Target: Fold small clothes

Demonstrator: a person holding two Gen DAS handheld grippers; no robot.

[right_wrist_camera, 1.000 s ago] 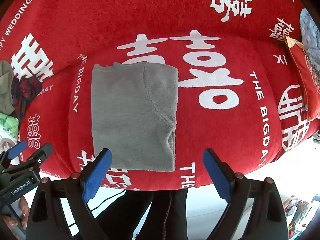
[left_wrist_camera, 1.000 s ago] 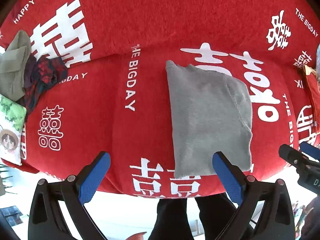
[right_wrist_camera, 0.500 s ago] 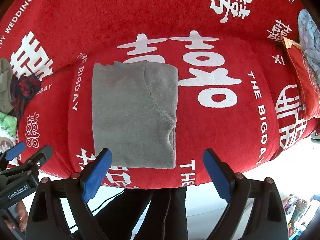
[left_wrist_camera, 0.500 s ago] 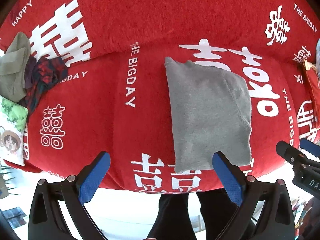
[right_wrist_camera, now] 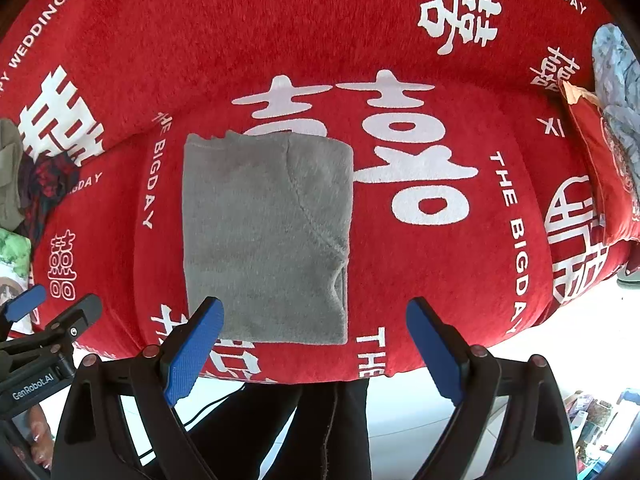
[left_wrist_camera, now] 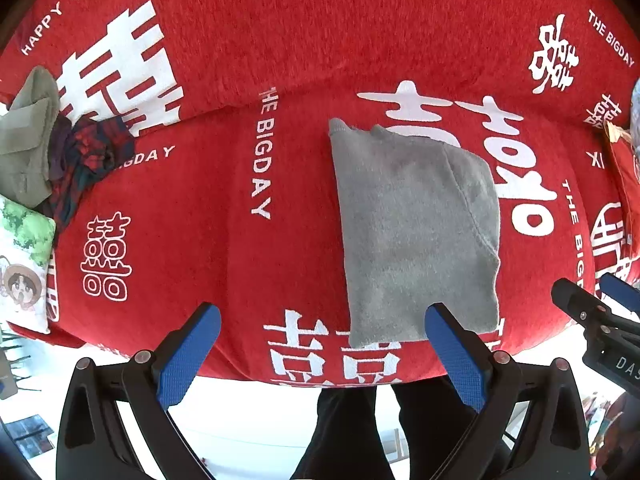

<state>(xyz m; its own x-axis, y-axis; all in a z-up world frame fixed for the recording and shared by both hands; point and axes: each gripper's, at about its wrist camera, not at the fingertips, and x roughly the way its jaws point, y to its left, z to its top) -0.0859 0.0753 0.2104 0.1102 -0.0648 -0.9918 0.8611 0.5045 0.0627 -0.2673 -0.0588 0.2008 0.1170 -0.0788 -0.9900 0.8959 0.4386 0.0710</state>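
Observation:
A grey fleece garment (left_wrist_camera: 416,224) lies folded into a flat rectangle on the red sofa seat (left_wrist_camera: 240,240); it also shows in the right wrist view (right_wrist_camera: 264,236). My left gripper (left_wrist_camera: 320,316) is open and empty, held above the seat's front edge, its right finger over the garment's near edge. My right gripper (right_wrist_camera: 314,312) is open and empty, its left finger over the garment's near left corner. The right gripper shows at the right edge of the left wrist view (left_wrist_camera: 592,312), and the left gripper at the left edge of the right wrist view (right_wrist_camera: 52,320).
A pile of clothes, olive-grey (left_wrist_camera: 24,152) and dark plaid (left_wrist_camera: 88,152), lies at the sofa's left end by a printed cushion (left_wrist_camera: 24,264). A red cushion (right_wrist_camera: 608,176) and blue-grey cloth (right_wrist_camera: 616,80) sit at the right end. The person's dark legs (right_wrist_camera: 320,432) stand at the sofa front.
Both grippers have drifted slightly, so the garment sits a little lower and more central in the views. The garment has not moved and both grippers stay open.

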